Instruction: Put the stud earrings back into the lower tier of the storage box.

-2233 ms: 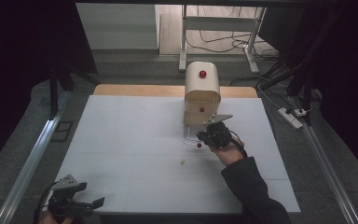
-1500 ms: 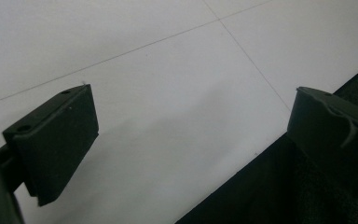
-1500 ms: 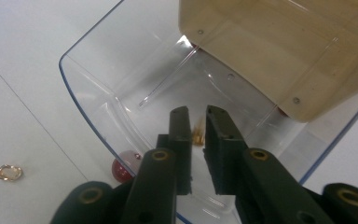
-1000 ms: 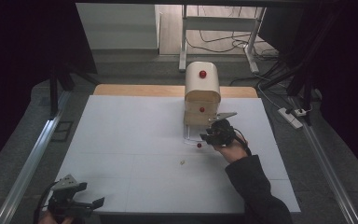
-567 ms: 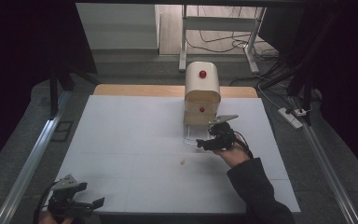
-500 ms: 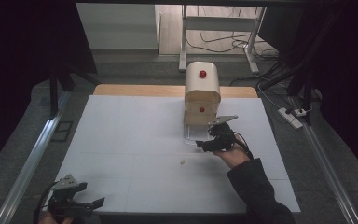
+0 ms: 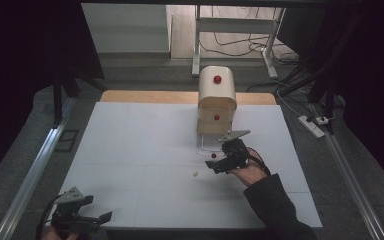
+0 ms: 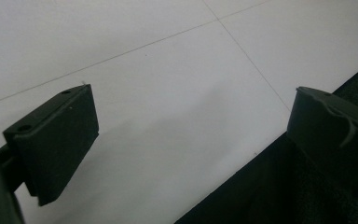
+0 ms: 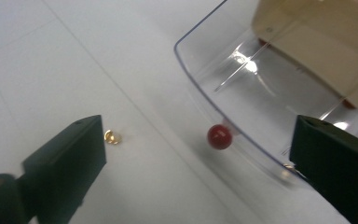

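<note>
Backing toward the frame's lower right, the right tool (image 7: pixel 219 163) has just been opening off the clear drawer's red knob (image 9: pixel 219 136) (drawer pulled out); gold bead (image 9: pixel 111 136) remains on the desk (image 7: pixel 130 150).

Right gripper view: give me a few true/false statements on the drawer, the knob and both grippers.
1. The right gripper is shut on the red knob. False: its jaws stand wide apart, having just been opening, with the knob between them untouched.
2. The clear drawer is pulled out of the wooden box. True.
3. A small gold piece lies on the white tabletop beside the drawer. True.
4. The left gripper holds the gold piece. False: its jaws are open and hold nothing, at the table's near edge.
</note>
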### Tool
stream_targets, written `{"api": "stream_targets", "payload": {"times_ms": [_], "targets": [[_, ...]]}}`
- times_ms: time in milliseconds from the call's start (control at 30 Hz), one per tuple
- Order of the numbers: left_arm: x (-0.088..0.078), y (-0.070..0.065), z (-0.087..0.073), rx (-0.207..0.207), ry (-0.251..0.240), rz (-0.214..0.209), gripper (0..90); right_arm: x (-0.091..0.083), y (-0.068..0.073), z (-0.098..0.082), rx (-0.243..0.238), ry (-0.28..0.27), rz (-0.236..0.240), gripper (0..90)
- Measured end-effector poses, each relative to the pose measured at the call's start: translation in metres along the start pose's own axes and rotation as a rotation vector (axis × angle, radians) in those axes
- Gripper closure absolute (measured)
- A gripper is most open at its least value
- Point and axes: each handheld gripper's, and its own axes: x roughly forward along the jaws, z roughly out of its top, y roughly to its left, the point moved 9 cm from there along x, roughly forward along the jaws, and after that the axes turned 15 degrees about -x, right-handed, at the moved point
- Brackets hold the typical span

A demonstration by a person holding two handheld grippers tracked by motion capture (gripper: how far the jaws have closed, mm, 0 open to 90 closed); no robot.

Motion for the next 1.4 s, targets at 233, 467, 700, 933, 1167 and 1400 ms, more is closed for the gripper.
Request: {"api": "stream_targets", "payload": {"times_ms": [233,467,700,933,1167,1400], "targets": [[0.000,0.000,0.000,-0.001,-0.001,-0.001,2.1,0.000,0.011,-0.002,-0.022,-0.008,0.011,0.0],[0.000,0.000,0.000,-0.001,-0.001,-0.001,2.0,0.000,0.025,-0.003,-0.035,-0.011,0.043,0.0],[0.000,0.000,0.000,0.000,-0.002,-0.001,2.0,0.004,0.043,-0.003,-0.062,-0.016,0.088,0.0],[0.000,0.000,0.000,0.001,-0.001,-0.001,2.0,0.008,0.057,-0.001,-0.085,-0.030,0.116,0.0],[0.000,0.000,0.000,0.000,-0.001,-0.001,2.0,0.016,0.067,-0.002,-0.101,-0.017,0.151,0.0],[0.000,0.000,0.000,0.000,0.001,0.000,2.1,0.031,0.075,-0.004,-0.137,0.017,0.156,0.0]]}}
